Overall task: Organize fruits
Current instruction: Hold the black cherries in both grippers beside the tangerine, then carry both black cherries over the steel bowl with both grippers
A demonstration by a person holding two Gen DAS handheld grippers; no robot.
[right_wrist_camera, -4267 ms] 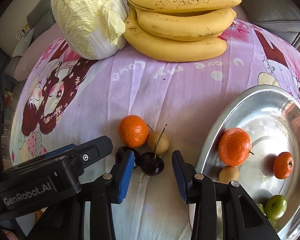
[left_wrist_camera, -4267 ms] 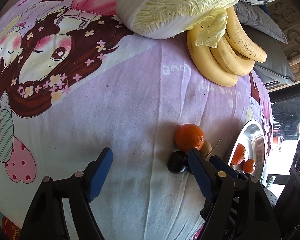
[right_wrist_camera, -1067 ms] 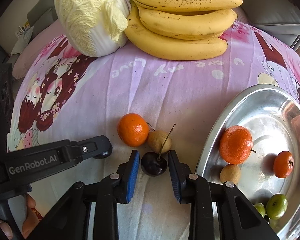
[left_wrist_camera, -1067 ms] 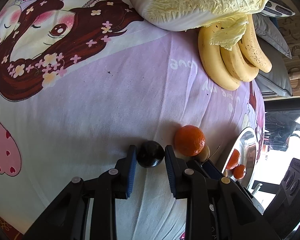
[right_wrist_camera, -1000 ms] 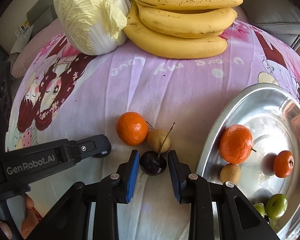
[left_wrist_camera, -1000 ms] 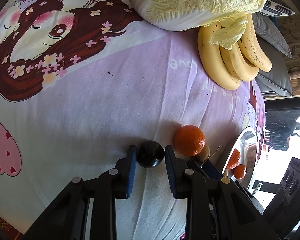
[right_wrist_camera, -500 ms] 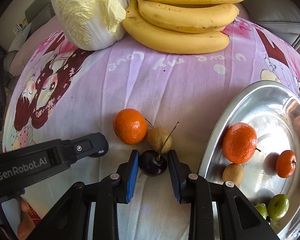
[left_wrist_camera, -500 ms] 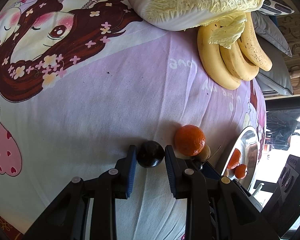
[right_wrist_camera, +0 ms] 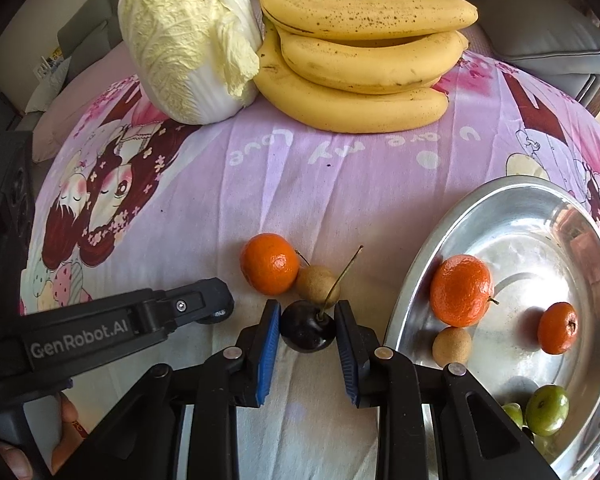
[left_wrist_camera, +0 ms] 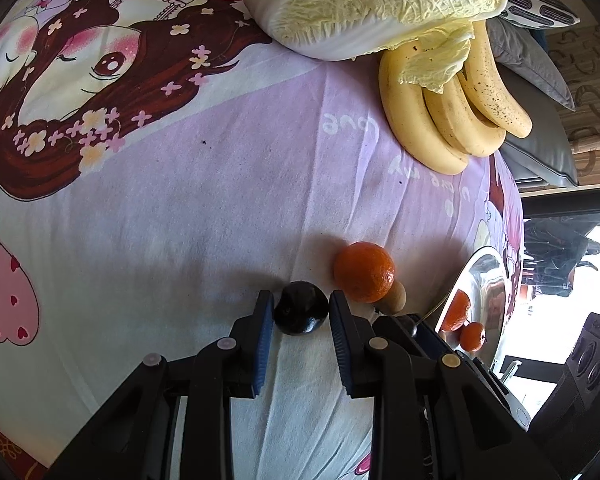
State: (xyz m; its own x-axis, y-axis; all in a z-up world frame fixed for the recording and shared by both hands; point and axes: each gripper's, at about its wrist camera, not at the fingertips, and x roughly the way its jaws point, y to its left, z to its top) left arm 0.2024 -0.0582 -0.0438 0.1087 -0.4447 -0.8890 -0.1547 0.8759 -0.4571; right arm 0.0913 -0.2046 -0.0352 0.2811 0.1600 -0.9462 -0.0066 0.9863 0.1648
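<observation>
Left gripper (left_wrist_camera: 301, 312) clamps 1 dark round cherry (left_wrist_camera: 301, 314); right gripper (right_wrist_camera: 307, 326) clamps the stemmed dark cherry (right_wrist_camera: 307, 330). Lifted, either could slip, nudging the orange tangerine (right_wrist_camera: 269, 263) at 11 o'clock.

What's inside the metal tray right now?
In the metal tray lie a large orange, a small orange, a tan round fruit and two green fruits. The right claw's black frame covers the tray's near edge, so anything there stays hidden.
</observation>
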